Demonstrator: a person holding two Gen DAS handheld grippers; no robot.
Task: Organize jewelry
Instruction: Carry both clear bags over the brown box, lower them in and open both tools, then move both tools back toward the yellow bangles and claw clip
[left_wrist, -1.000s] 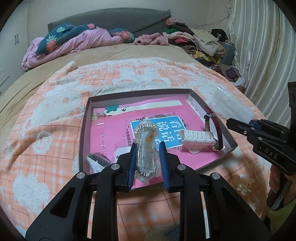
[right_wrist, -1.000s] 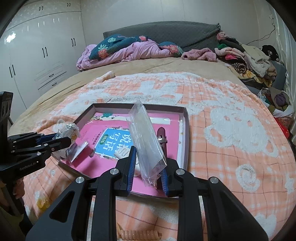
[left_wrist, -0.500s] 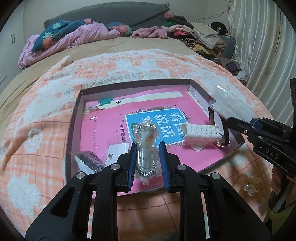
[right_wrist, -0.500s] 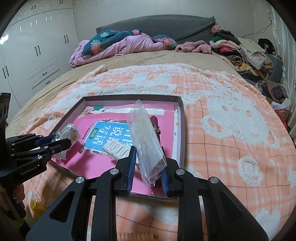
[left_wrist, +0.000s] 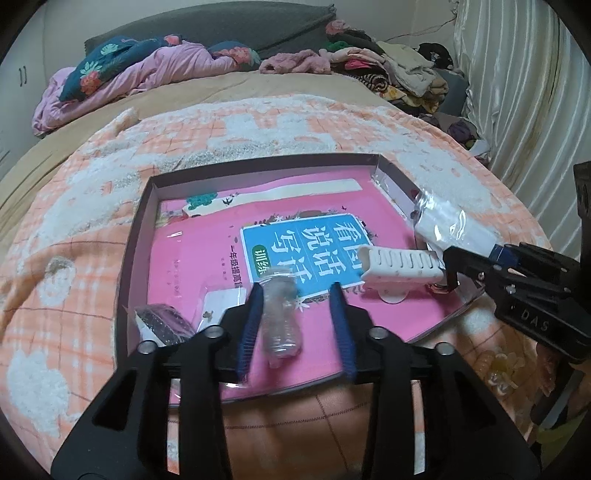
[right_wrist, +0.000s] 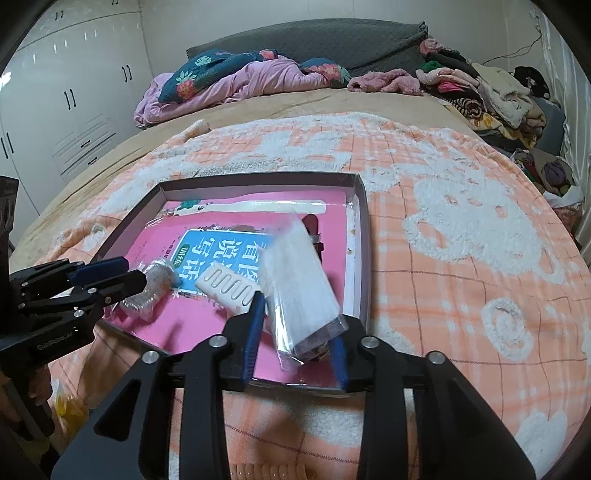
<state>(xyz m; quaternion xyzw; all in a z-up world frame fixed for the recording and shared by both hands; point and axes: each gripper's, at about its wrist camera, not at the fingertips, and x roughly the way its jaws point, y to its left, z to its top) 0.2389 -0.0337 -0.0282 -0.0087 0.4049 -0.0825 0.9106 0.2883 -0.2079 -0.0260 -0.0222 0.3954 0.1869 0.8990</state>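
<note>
A shallow box lid (left_wrist: 137, 236) lined with a pink book lies on the orange blanket; it also shows in the right wrist view (right_wrist: 364, 236). My left gripper (left_wrist: 295, 325) is open over its near edge, and a clear bag with a silver bracelet (left_wrist: 280, 321) lies blurred between the fingers. My right gripper (right_wrist: 297, 332) is open over the lid's near right part, and a clear bag with white contents (right_wrist: 299, 291) drops tilted between its fingers. A white hair clip (left_wrist: 400, 264) and a dark red bracelet (right_wrist: 314, 229) lie in the lid.
A small bag with a dark item (left_wrist: 162, 321) lies in the lid's near left corner. Yellowish hair claws (left_wrist: 498, 365) lie on the blanket right of the lid. A coiled hair tie (right_wrist: 269, 472) lies near me. Bedding and clothes pile at the far end.
Both grippers have opened and moved lower over the lid. The bracelet bag and the white-filled bag have left the fingers and are blurred, falling onto the pink book.
</note>
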